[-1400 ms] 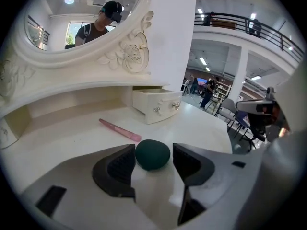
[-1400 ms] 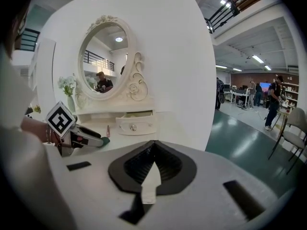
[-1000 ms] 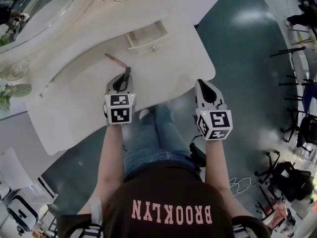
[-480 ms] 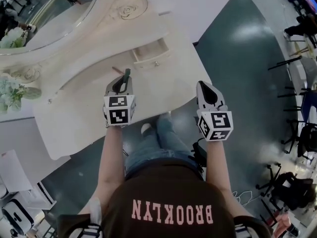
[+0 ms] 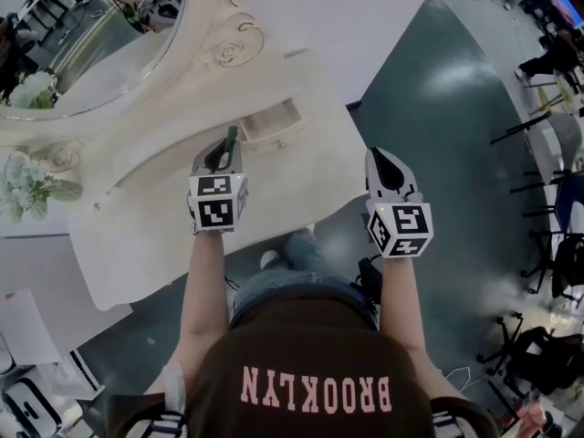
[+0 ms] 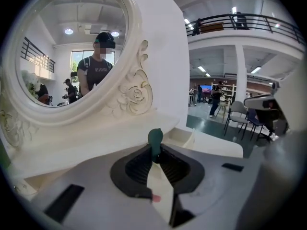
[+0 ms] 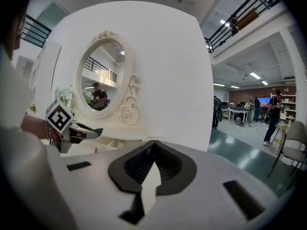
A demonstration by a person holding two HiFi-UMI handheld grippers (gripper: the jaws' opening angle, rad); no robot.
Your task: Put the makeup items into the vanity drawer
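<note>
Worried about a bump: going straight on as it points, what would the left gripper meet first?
The left gripper's held green stick would likely hit the vanity ledge beside the open drawer; depth unclear.

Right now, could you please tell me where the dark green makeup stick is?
In the head view, left of centre, the dark green makeup stick is pinched by the fingers of the left gripper, above the vanity top beside the open drawer.
</note>
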